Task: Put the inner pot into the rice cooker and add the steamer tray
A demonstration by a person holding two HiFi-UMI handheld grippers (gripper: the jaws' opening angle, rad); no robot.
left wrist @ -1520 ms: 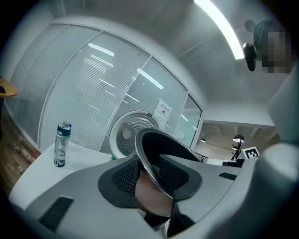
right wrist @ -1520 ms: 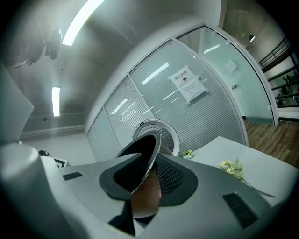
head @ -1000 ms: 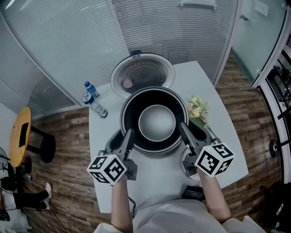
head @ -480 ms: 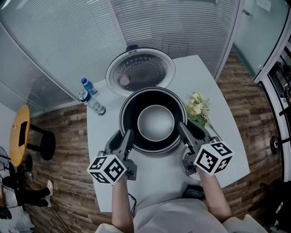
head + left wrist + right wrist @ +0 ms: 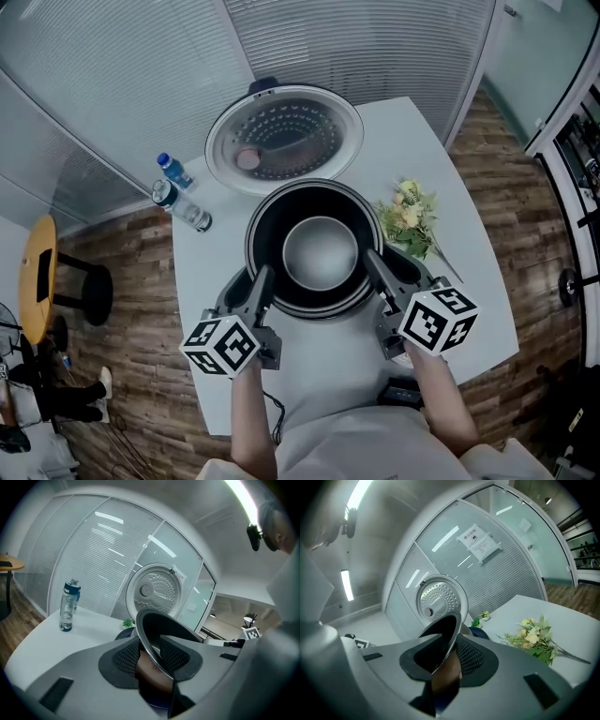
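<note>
Left gripper (image 5: 264,279) and right gripper (image 5: 373,265) each clamp pot (image 5: 321,251) rim, open lid (image 5: 284,139) behind, bottle (image 5: 183,206) well left, flowers (image 5: 410,223) near right gripper; wall notice (image 5: 479,542) too small to read.

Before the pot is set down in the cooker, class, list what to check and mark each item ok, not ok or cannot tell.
1. left gripper clamped on the inner pot rim: ok.
2. right gripper clamped on the opposite rim: ok.
3. cooker lid open and behind the pot: ok.
4. Pot centred over the cooker body: cannot tell, the pot hides it.
5. water bottle and flowers apart from the pot: ok.
6. steamer tray at hand: cannot tell, none in view.
</note>
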